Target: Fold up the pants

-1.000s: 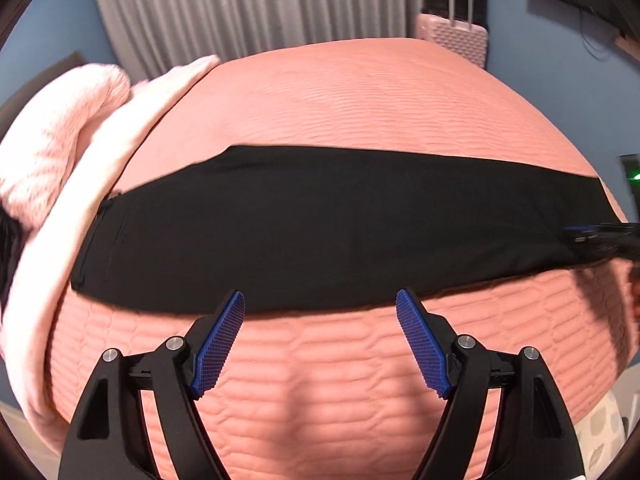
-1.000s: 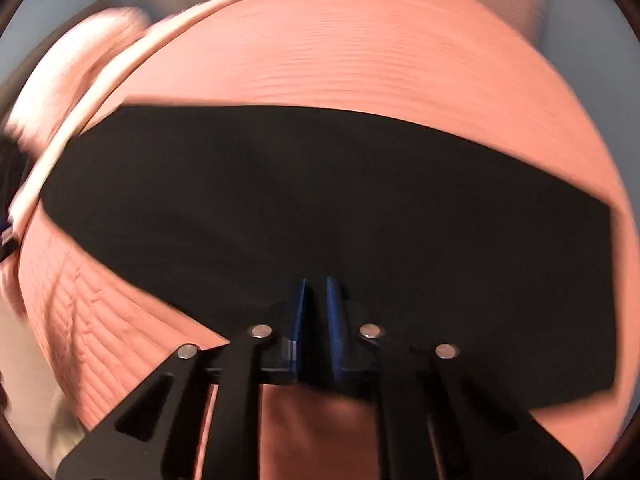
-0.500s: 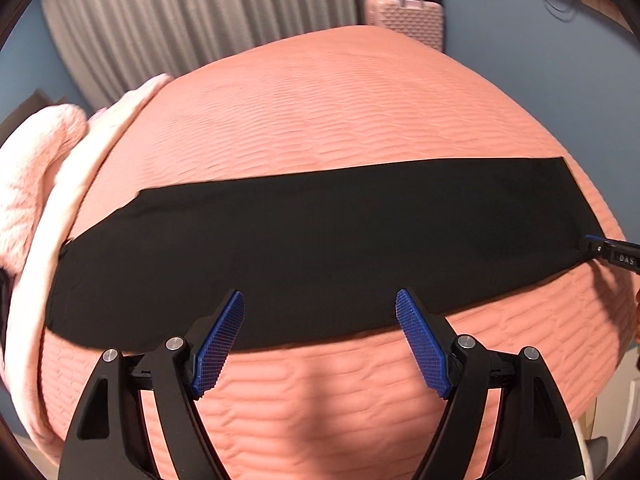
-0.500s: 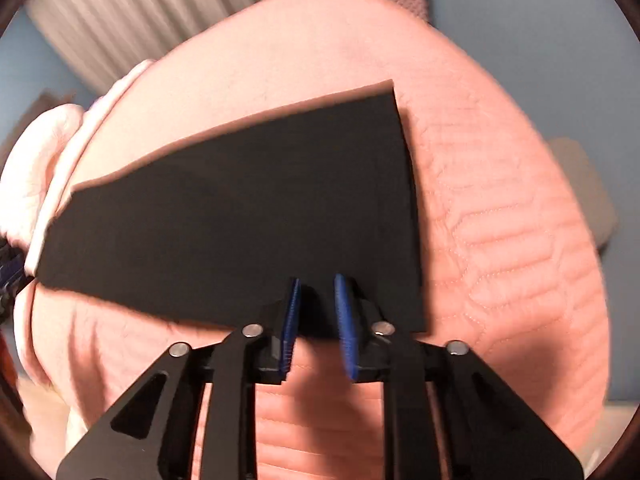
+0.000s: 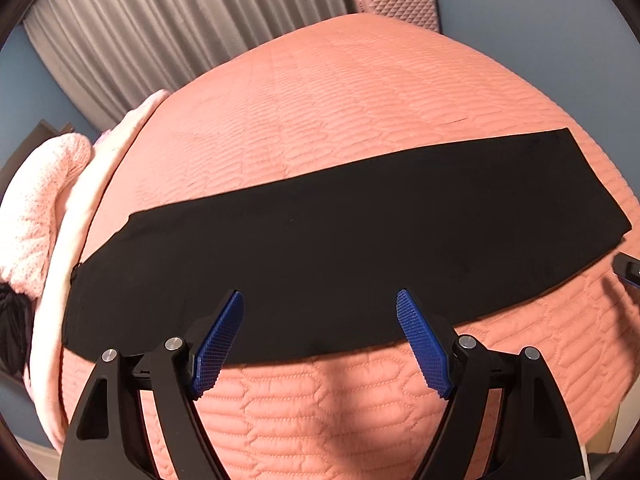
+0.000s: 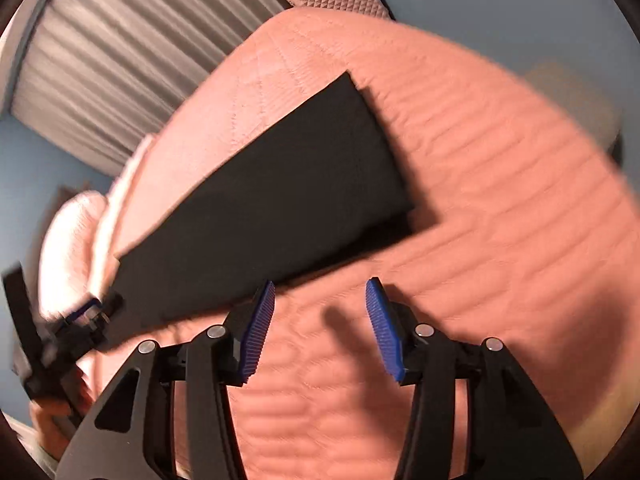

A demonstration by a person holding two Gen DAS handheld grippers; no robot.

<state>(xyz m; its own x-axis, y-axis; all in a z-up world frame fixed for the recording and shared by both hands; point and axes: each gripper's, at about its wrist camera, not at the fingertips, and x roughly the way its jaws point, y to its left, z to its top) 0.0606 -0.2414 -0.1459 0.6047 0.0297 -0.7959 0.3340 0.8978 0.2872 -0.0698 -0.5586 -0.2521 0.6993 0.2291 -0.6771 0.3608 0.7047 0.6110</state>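
Black trousers (image 5: 348, 248), folded lengthwise into one long flat band of smooth matte cloth, lie across the near part of a bed covered by a salmon-pink quilted bedspread (image 5: 360, 104). The quilt is stitched in rows of elongated rounded cells. The band tapers: its wider end lies to the left, close to a pale pink fluffy blanket (image 5: 36, 208) with a nubbly pile, and its narrower, square-cut end lies to the right. In the right wrist view this narrow end (image 6: 360, 140) casts a dark shadow on the quilt.

The left gripper (image 5: 320, 336) hovers over the near edge of the trousers, about mid-length, level and pointing toward the far side of the bed. Its blue ribbed fingers (image 5: 218, 340) are spread wide apart and hold nothing.

The right gripper (image 6: 320, 328) is over bare quilt just beyond the near right of the trousers, its view tilted and motion-blurred. Its blue fingers (image 6: 258, 332) are likewise parted and empty.

Background: grey pleated curtains (image 5: 168, 28), a pink hard-shell suitcase with a diamond-embossed surface (image 5: 396, 4), and a blue wall (image 5: 540, 28).
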